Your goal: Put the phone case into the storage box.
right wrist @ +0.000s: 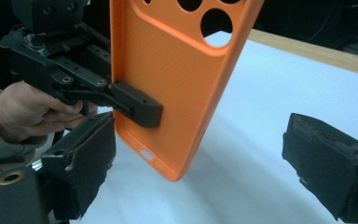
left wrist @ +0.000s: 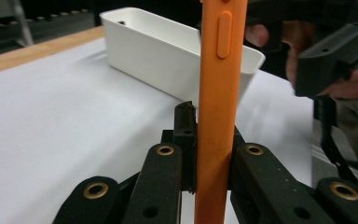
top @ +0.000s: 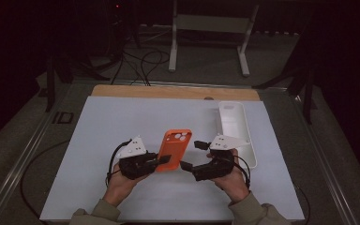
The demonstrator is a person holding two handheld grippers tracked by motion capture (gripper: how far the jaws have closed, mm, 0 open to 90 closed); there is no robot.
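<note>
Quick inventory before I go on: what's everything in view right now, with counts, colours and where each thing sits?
phone case: one, orange, mid-table, clamped at its near left edge by the left gripper, camera cut-outs at the far end.
tray: one, white, long and open-topped, on the right part of the sheet, beside the right gripper.
sheet: one, white, covers most of the table.
table: one, wooden edge showing past the sheet's far side.
stand: one, white-framed, on the floor beyond the table.
cables: several, black, on the floor beyond the table.
left gripper: one, black, shut on the phone case.
right gripper: one, black, jaws wide open, just right of the case, pads not touching it.
</note>
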